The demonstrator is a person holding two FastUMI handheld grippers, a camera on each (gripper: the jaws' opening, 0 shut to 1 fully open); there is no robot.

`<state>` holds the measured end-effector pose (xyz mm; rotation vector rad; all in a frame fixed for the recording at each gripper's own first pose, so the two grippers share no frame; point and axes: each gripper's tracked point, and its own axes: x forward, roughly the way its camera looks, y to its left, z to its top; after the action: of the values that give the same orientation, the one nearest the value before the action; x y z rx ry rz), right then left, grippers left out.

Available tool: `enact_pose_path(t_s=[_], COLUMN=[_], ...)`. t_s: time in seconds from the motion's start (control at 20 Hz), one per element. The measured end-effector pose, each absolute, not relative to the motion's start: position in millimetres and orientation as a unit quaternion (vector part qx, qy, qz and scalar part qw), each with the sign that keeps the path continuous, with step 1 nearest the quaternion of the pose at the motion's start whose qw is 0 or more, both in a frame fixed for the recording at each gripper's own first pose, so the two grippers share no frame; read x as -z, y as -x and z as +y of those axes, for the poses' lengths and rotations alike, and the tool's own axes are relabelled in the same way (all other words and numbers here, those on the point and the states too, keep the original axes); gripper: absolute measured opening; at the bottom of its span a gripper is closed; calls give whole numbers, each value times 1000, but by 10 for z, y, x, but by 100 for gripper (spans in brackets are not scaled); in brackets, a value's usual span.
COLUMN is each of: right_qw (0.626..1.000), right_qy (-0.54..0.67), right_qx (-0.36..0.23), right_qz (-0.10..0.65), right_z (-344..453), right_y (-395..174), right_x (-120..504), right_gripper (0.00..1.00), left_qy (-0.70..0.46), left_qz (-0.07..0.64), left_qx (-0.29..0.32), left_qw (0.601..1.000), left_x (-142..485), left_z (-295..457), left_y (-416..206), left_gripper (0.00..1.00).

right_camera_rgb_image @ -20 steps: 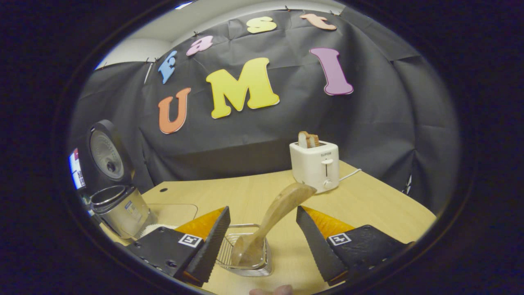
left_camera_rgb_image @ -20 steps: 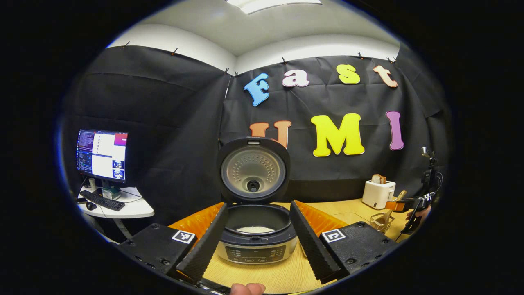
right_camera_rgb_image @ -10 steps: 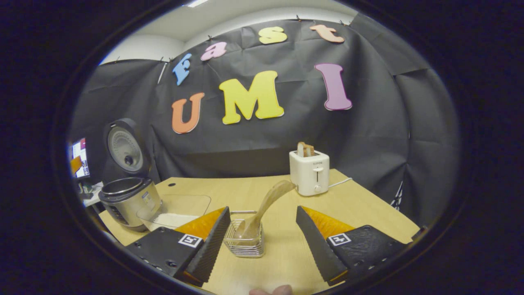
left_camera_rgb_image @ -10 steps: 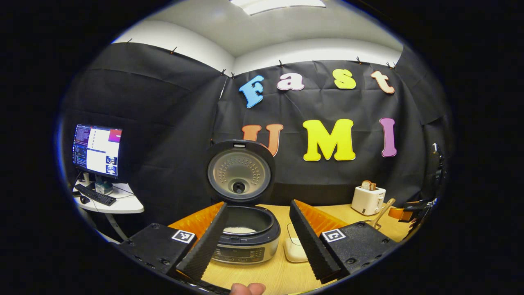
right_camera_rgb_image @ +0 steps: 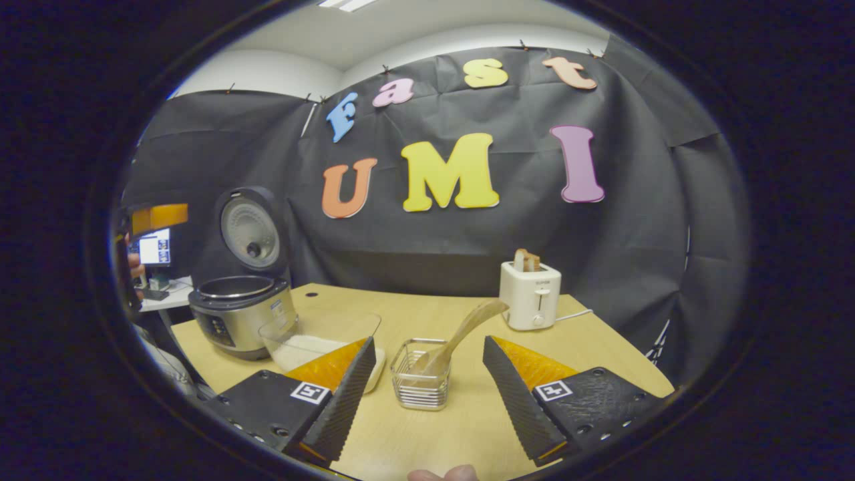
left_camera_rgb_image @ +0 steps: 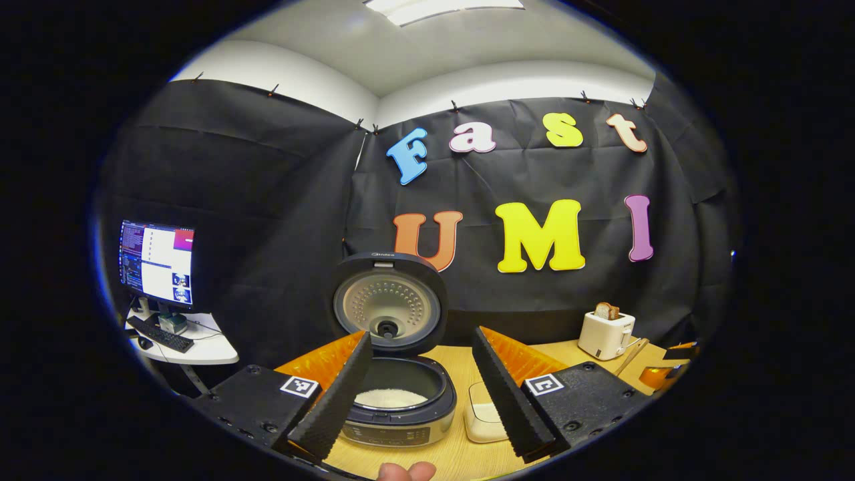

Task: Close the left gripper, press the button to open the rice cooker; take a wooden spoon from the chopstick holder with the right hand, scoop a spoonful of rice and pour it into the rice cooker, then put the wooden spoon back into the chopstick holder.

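Standing wide apart at the bottom of the right gripper view, the right gripper's (right_camera_rgb_image: 427, 394) two fingers grip nothing. Bare light wooden tabletop (right_camera_rgb_image: 601, 354) fills the gap between them and runs on to its far right edge. At the bottom centre a fingertip (right_camera_rgb_image: 442, 474) of the holding hand peeks in. Just beyond the gap, slightly left of its middle, stands the small wire-mesh chopstick holder (right_camera_rgb_image: 419, 381). The pale wooden spoon (right_camera_rgb_image: 467, 331) sits bowl-down inside it, its handle leaning up and to the right, clear of both fingers. Left of the holder lies a clear plastic tray of white rice (right_camera_rgb_image: 314, 344), partly hidden by the left finger. Farther left, the silver rice cooker (right_camera_rgb_image: 244, 317) stands near the table's left edge, its round black lid (right_camera_rgb_image: 250, 230) raised upright. A white toaster (right_camera_rgb_image: 532, 297) with bread sits at the back, before the black cloth.

Low in the left gripper view, the left gripper (left_camera_rgb_image: 421, 394) is likewise spread open and empty, level, facing the cooker (left_camera_rgb_image: 401, 407). White rice (left_camera_rgb_image: 391, 398) shows in its pot between the fingers. A computer monitor (left_camera_rgb_image: 157, 262) on a white side desk occupies the left of the frame.
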<state>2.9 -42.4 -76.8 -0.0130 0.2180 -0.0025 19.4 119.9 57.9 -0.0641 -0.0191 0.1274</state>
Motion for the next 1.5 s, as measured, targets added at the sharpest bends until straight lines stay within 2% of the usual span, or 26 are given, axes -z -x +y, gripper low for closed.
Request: enact_pose_path(t_s=[0.05, 0.1, 0.25, 0.45, 0.5, 0.55, 0.6, 0.65, 0.7, 0.85, 0.9, 0.95, 1.0, 1.05, 1.1, 1.15, 1.25, 1.3, 1.5], right_qw=[994, 994, 996, 996, 996, 995, 995, 995, 995, 994, 993, 992, 992, 991, 991, 991, 990, 990, 990], right_qy=[7, 7, 4, -7, -7, -11, -20, -26, -30, -35, -38, -45, -53, -57, -59, -62, -68, -71, -75], right_qx=[-1, -1, 5, -23, -24, -26, -33, -40, -42, -50, -49, -47, -45, -44, -42, -41, -40, -37, -43], right_qz=[109, 107, 88, 91, 89, 91, 89, 86, 86, 96, 100, 104, 107, 109, 111, 114, 117, 114, 112], right_z=[-455, -487, -581, -440, -434, -428, -396, -357, -347, -300, -329, -361, -385, -400, -415, -426, -433, -455, -384], right_y=[-12, 6, 55, 176, 177, 190, 211, 234, 238, 203, 187, 171, 163, 148, 134, 120, 117, 97, 126], right_x=[759, 732, 653, 751, 759, 771, 770, 767, 787, 877, 912, 931, 947, 959, 985, 996, 1021, 997, 1000], right_gripper=[96, 96, 96, 95, 92, 96, 96, 92, 96, 96, 96, 92, 96, 95, 92, 95, 95, 92, 91], left_qy=[28, 25, 20, 17, 11, 0, -6, 0, 10, 19, 18, 18, 19, 21, 22, 25, 26, 21, 22], left_qz=[-7, -1, 13, 35, 44, 51, 60, 68, 81, 125, 147, 159, 163, 168, 177, 175, 182, 181, 184], left_qx=[-58, -56, -54, -62, -61, -67, -78, -79, -74, -81, -85, -89, -90, -93, -96, -96, -93, -91, -81], left_qw=[998, 998, 998, 997, 997, 996, 995, 995, 994, 989, 985, 983, 982, 981, 979, 980, 979, 979, 979], left_x=[-666, -739, -1041, -1339, -1387, -1432, -1436, -1415, -1378, -1244, -1165, -1107, -1084, -1048, -996, -1006, -987, -1001, -926], left_z=[1240, 1297, 1476, 1676, 1708, 1784, 1879, 1924, 1936, 2056, 2095, 2138, 2166, 2188, 2224, 2225, 2169, 2166, 2087], left_y=[-288, -370, -681, -1156, -1292, -1414, -1519, -1632, -1760, -2062, -2113, -2144, -2206, -2245, -2259, -2255, -2251, -2239, -2008], left_gripper=[96, 96, 96, 96, 96, 96, 95, 96, 96, 96, 96, 96, 96, 96, 96, 96, 96, 97, 96])
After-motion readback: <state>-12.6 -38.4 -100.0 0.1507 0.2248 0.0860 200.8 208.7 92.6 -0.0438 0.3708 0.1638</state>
